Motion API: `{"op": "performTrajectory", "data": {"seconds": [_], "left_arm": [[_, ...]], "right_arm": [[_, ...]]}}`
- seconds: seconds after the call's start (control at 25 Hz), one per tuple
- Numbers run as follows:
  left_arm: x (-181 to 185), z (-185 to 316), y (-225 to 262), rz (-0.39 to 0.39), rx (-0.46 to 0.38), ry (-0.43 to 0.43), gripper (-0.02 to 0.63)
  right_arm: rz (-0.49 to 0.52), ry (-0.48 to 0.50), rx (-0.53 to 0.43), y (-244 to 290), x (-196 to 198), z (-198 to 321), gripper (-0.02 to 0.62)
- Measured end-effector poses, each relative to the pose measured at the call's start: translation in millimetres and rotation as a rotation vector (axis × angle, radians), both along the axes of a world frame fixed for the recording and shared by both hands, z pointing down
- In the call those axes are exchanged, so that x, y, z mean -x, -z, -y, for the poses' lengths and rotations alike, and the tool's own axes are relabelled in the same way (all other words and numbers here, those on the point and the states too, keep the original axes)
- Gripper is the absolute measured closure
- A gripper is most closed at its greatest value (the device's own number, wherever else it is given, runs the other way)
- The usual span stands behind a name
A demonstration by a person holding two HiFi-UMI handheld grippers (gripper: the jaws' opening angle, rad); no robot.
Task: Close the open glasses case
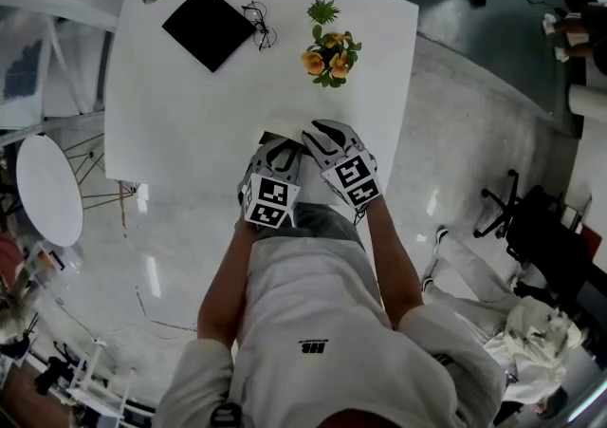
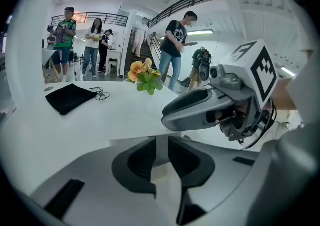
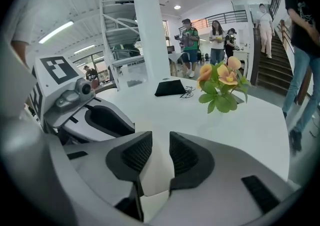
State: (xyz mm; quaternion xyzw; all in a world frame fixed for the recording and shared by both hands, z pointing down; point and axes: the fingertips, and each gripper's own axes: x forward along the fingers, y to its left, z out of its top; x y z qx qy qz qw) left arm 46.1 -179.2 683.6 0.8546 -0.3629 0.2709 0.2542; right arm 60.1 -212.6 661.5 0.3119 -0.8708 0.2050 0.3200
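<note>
White table (image 1: pixel 190 132). Orange flowers (image 1: pixel 329 58) stand near its far edge, small green plant (image 1: pixel 323 9) just behind them. Glasses (image 1: pixel 260 25) lie left of the flowers, flat black case (image 1: pixel 209 26) just beyond.

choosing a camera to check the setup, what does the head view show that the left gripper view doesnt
Head view only: the person's arms and torso from above, a small green plant, and a black office chair on the floor.
Left gripper view only: the left gripper close up, jaws together with nothing between them, and people standing behind the white table.
Both: the white table, black case, glasses, orange flowers and the right gripper.
</note>
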Motion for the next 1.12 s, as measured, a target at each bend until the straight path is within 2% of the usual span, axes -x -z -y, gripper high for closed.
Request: {"op": "performTrajectory", "data": {"seconds": [1.12], "left_arm": [[8.7, -24.2, -6.9, 0.001, 0.022, 0.016, 0.518]], "right_arm": [[-0.017, 0.025, 0.001, -6.4, 8.2, -24.2, 0.483]]}}
